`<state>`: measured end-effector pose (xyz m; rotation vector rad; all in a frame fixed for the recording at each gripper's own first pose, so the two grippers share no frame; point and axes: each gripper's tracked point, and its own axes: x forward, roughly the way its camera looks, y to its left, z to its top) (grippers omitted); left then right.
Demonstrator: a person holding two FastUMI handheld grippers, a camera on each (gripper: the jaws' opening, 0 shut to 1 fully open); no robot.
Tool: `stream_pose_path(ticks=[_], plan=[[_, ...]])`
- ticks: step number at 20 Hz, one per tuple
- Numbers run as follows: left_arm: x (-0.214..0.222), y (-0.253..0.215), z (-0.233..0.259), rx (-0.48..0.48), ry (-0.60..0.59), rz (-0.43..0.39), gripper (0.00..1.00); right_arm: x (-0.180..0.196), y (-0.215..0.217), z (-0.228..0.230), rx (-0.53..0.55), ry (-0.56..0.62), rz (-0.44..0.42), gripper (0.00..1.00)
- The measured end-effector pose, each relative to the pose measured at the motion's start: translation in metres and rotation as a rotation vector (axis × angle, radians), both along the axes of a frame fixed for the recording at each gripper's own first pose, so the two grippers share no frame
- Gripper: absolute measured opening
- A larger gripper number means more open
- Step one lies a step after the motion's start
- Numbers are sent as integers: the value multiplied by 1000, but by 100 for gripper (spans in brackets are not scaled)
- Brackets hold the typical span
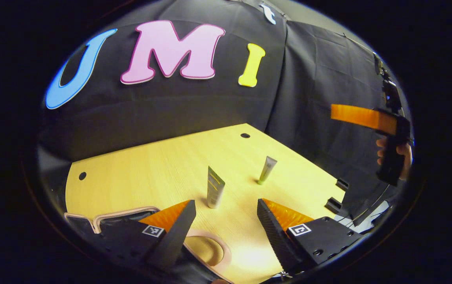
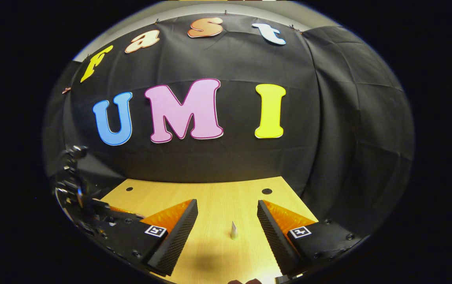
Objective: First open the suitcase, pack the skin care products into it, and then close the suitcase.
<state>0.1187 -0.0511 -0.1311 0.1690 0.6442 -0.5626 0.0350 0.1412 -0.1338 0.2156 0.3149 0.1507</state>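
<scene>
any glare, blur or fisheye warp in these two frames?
Left gripper view: bright glare on the table near the bottom, table edges bowed, both tubes sharp. Right gripper view: soft shadow on the table between the fingers, wall cloth bulging outward, the small tube slightly soft.

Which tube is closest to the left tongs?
The bigger grey tube, standing just ahead of the open left tongs. The smaller tube with the green cap stands farther back on the table.

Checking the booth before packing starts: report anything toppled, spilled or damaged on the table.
Nothing stands out. The grey squeeze tube and the smaller pale green tube both stand upright on their caps, apart, on the light wooden table. No spill or damage shows.
</scene>
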Motion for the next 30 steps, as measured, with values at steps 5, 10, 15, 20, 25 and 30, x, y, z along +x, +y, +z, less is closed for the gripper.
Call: stream_pose_path(ticks=[5, 10, 15, 20, 25, 30], plan=[[62, -26, -70, 55, 97, 105, 98, 13, -24, -35, -20, 62, 64, 96], [101, -22, -111, 149, 131, 187, 96, 39, -31, -64, -23, 110, 154, 96], [106, -27, -118, 149, 147, 209, 46, 57, -17, -97, -21, 147, 227, 96], [91, -43, -94, 116, 157, 208, 40, 67, 12, -156, -72, 214, 317, 96], [60, -45, -10, 37, 77, 206, 36, 82, 41, -222, -145, 286, 404, 96], [14, 12, 44, 103, 52, 256, 39, 95, 71, -273, -134, 370, 453, 97]])
